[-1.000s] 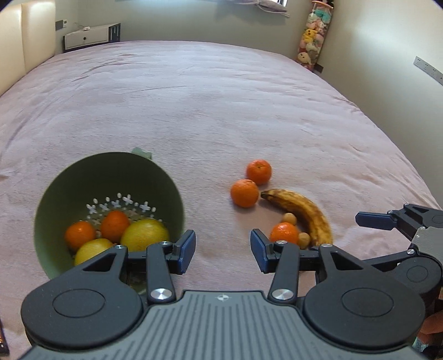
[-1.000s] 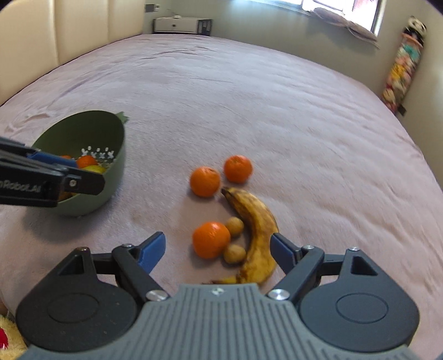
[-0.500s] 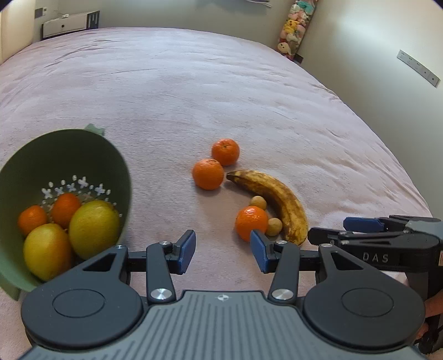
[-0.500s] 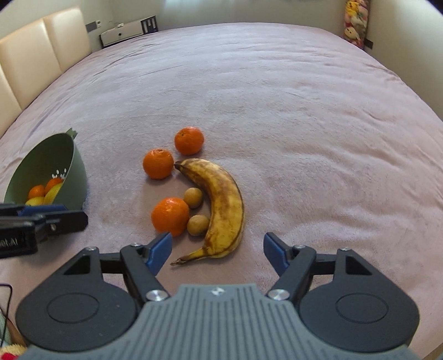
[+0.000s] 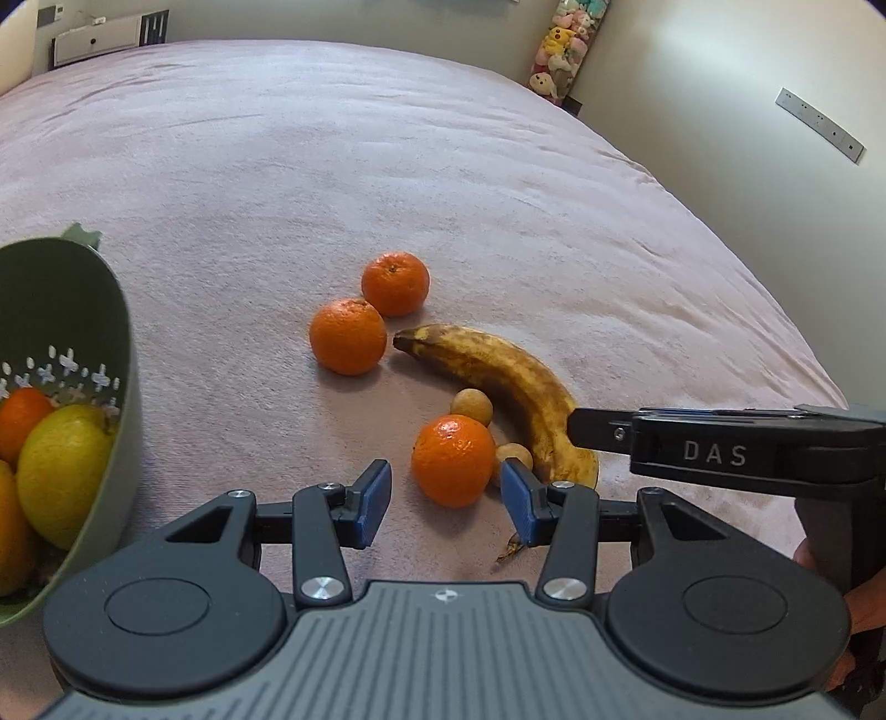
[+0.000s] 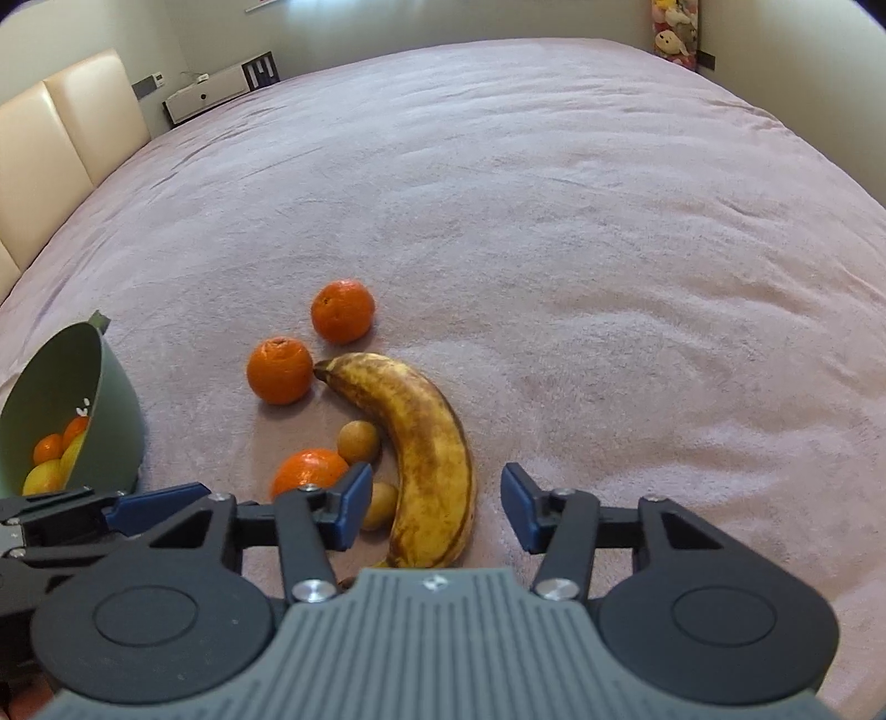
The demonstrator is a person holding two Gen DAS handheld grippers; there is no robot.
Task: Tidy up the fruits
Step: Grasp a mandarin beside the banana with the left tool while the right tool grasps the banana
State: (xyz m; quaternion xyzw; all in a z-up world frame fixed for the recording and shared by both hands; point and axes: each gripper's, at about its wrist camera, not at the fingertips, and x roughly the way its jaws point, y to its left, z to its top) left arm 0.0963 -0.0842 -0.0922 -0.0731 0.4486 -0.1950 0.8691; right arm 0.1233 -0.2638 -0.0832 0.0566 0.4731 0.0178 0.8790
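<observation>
The right gripper (image 6: pixel 431 512) comes down over the stem end of the banana (image 6: pixel 421 432); its fingers are closing, with the banana between them but not yet pressed. The left gripper (image 5: pixel 443 501) hangs half open and empty just before the nearest orange (image 5: pixel 453 461). All lie on the bed (image 5: pixel 387 166). The green colander (image 5: pixel 66 332), tilted toward the fruit, already holds 2 oranges and lemons.

A wide pink bedspread (image 6: pixel 554 194) stretches ahead. A cream padded headboard (image 6: pixel 61 144) stands far left, with pale walls (image 5: pixel 747 66) and hanging plush toys (image 5: pixel 565 44) beyond.
</observation>
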